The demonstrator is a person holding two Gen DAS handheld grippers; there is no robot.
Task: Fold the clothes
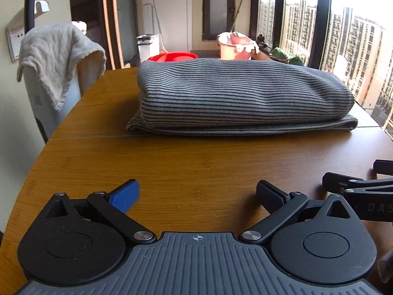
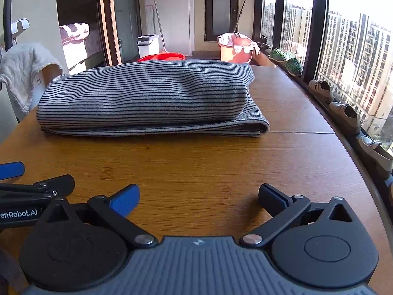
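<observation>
A grey garment with thin black stripes (image 1: 235, 95) lies folded in a thick bundle on the wooden table (image 1: 186, 167); it also shows in the right wrist view (image 2: 147, 100). My left gripper (image 1: 199, 194) is open and empty, low over the table, well short of the garment. My right gripper (image 2: 199, 196) is open and empty too, beside the left one and equally short of the garment. The right gripper's fingers show at the right edge of the left wrist view (image 1: 343, 184). The left gripper's fingers show at the left edge of the right wrist view (image 2: 59, 179).
A chair with a beige towel (image 1: 59, 56) draped over it stands at the table's left. Shoes (image 2: 343, 115) line the window ledge on the right. A red basin (image 1: 172, 56), a pink bucket (image 1: 235, 46) and a white bin (image 1: 147, 46) sit on the floor beyond.
</observation>
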